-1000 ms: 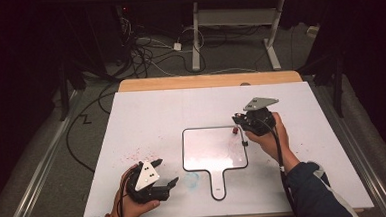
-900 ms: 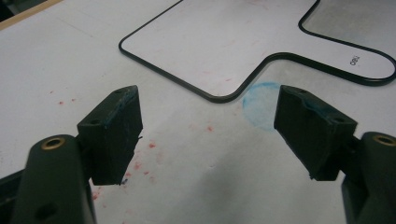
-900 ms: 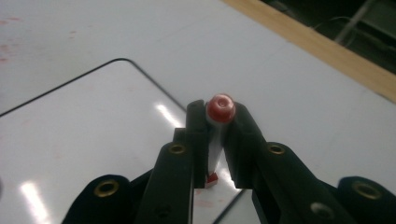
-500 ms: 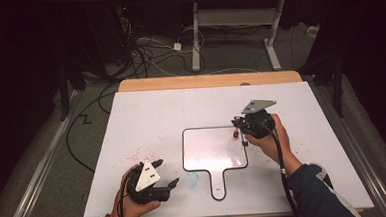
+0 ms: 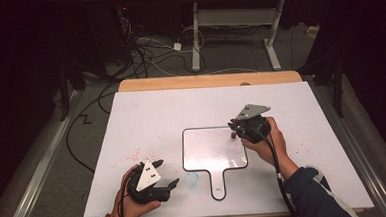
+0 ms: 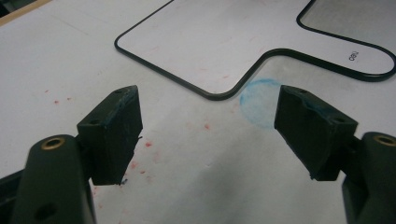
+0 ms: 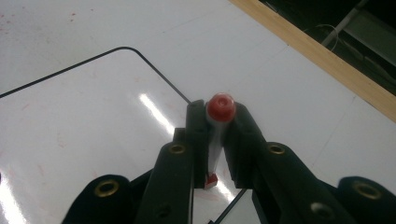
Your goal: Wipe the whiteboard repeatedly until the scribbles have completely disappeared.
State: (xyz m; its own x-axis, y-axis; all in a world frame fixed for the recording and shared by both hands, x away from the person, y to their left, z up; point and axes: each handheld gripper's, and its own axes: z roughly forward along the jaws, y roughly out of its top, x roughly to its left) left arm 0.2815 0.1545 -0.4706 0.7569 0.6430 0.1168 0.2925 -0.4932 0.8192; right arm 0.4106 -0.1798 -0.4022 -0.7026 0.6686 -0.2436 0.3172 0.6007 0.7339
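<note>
Taking the small whiteboard (image 5: 210, 147) with its black rim and downward handle as the landmark, the left claw (image 5: 171, 185) sits nearest the person, resting low on the white worktop (image 5: 151, 110) just off the board's near left corner. Its jaws stand wide apart with nothing between them. In the left gripper view a faint blue smudge (image 6: 258, 100) lies on the worktop in the notch where the board's body meets its handle, and red specks (image 5: 138, 154) scatter to the board's left.

Farther out, at the board's right edge near its far right corner, the right claw (image 5: 233, 130) is clamped on a red marker (image 7: 216, 135). The marker stands close to upright, its long axis running steeply down between the jaws: the red cap end points up at the camera and the red tip sits at or just above the board surface; contact cannot be told. The right hand (image 5: 265, 142) is plainly the nearer one for any writing, and the board face spreads leftward from the tip, so the stroke probably runs that way. Nothing lies on the board to block it.

Beyond the board the worktop is bare up to its wooden far edge (image 5: 209, 81).
</note>
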